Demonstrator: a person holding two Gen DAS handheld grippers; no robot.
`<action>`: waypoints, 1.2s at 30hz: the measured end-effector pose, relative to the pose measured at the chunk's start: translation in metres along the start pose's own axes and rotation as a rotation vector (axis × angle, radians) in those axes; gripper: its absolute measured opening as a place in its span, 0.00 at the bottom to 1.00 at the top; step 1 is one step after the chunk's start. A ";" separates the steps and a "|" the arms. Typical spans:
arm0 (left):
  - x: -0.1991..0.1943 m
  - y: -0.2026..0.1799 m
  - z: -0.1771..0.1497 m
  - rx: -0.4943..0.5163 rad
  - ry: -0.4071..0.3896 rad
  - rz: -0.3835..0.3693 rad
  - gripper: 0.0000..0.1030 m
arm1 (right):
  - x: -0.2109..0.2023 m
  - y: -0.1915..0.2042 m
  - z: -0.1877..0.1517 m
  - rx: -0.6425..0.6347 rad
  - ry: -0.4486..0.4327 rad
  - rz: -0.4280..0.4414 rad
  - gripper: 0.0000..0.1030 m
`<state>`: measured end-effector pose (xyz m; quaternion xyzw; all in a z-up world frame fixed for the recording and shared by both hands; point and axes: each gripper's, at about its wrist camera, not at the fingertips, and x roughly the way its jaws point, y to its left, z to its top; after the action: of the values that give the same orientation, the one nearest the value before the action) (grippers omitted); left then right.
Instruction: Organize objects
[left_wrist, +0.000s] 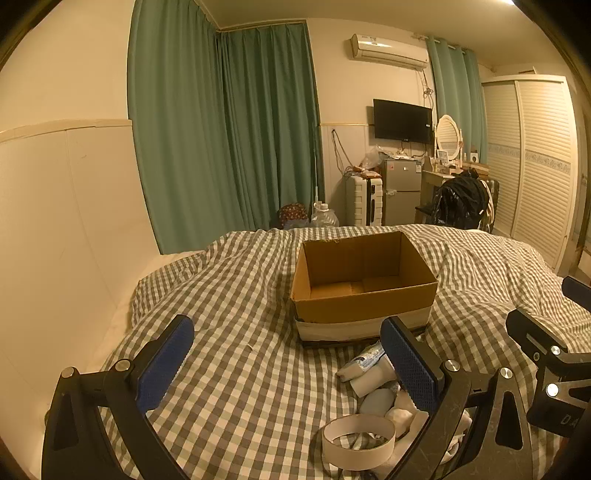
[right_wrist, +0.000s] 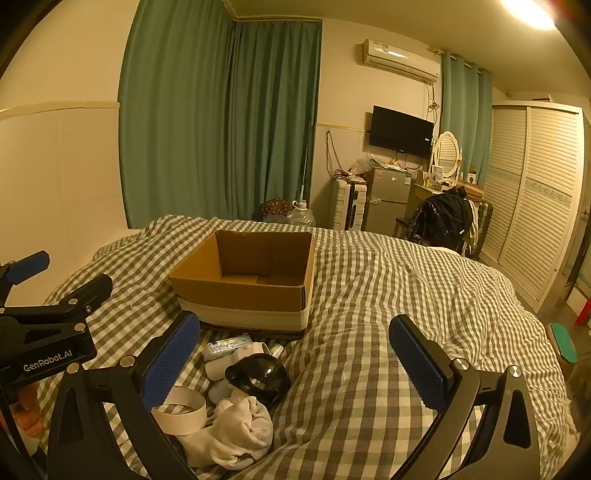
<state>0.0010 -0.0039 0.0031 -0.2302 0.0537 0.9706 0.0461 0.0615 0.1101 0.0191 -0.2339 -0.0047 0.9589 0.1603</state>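
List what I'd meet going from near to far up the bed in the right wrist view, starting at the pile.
White cloth → black round object → cardboard box → silver mini fridge beyond the bed → wall TV.

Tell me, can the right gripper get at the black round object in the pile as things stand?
Probably yes: the right gripper is open, and the black round object lies uncovered atop the pile, between its fingers.
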 end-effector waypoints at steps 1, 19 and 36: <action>0.000 0.000 0.000 0.000 0.000 0.000 1.00 | 0.000 0.000 0.000 -0.001 0.000 0.000 1.00; 0.000 -0.004 -0.004 0.002 0.001 -0.009 1.00 | -0.001 0.002 -0.001 -0.006 0.002 0.008 1.00; -0.003 -0.006 -0.004 0.009 0.004 -0.024 1.00 | -0.001 0.003 -0.004 -0.015 0.000 0.021 1.00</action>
<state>0.0059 0.0010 0.0007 -0.2326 0.0554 0.9692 0.0585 0.0628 0.1063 0.0156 -0.2353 -0.0095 0.9605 0.1484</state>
